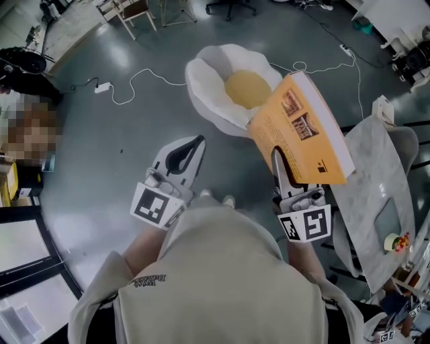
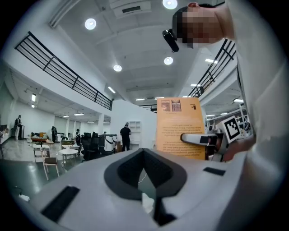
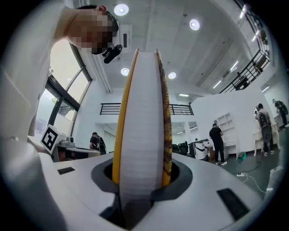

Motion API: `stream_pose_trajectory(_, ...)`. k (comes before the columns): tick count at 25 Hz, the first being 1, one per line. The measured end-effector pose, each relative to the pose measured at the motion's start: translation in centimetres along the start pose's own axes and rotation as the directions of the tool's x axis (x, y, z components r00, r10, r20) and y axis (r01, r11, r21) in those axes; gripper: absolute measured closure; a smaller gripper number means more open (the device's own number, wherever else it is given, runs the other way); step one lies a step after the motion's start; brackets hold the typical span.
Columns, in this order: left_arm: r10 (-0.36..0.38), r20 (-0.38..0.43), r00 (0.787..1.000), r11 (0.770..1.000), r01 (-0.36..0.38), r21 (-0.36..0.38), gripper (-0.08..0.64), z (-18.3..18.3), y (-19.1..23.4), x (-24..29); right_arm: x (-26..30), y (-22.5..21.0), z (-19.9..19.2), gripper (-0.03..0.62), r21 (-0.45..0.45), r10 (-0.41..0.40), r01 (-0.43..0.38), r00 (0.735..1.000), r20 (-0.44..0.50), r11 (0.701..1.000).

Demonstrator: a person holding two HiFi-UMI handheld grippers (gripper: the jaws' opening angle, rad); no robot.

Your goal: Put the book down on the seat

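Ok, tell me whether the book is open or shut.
Shut: the book's orange covers both lie flat against the white pages, clamped in the right gripper.

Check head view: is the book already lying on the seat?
No, the book is clamped in the right gripper, held in the air, not resting on the seat.

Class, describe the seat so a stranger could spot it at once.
On the grey floor, left of the marble table, stands the seat, partly behind the orange book. Unlike the chairs farther off, it is a white scalloped shell around a round yellow cushion.
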State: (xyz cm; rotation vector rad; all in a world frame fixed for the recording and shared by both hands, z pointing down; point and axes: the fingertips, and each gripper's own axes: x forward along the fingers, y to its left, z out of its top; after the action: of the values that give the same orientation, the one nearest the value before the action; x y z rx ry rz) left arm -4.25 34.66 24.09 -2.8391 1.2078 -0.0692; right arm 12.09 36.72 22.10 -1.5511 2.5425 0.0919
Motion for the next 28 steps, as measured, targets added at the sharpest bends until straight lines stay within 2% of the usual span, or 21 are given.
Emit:
stream_pose_trajectory(6,0.004,-0.009,1.0,1.0,-0.004,0.009,0.548,0.0,-1.4,0.9,-1.2,-2.5,-0.2,0.445,-0.019,-0.022,0.022,1.0,-0.01,1.0)
stream_pose_trajectory(14,0.003,-0.02,1.0,1.0,-0.003,0.007,0.549,-0.9,-0.5,2.8,-0.5,-5.0,-0.9,0.445,-0.038,-0.036,0.035,0.999,-0.013,0.999)
stream_pose_trajectory(23,-0.001,-0.019,1.0,1.0,0.001,0.011,0.549,-2.2,1.4,5.8,2.3,-7.2,-3.4,0.445,-0.026,-0.048,0.047,0.997,-0.053,0.999)
stream_pose_trajectory(28,0.001,-0.017,1.0,1.0,-0.001,-0.017,0.549,-3.3,4.1,8.2,5.2,-8.3,-5.2,0.445,-0.009,-0.048,0.048,0.996,-0.079,0.999)
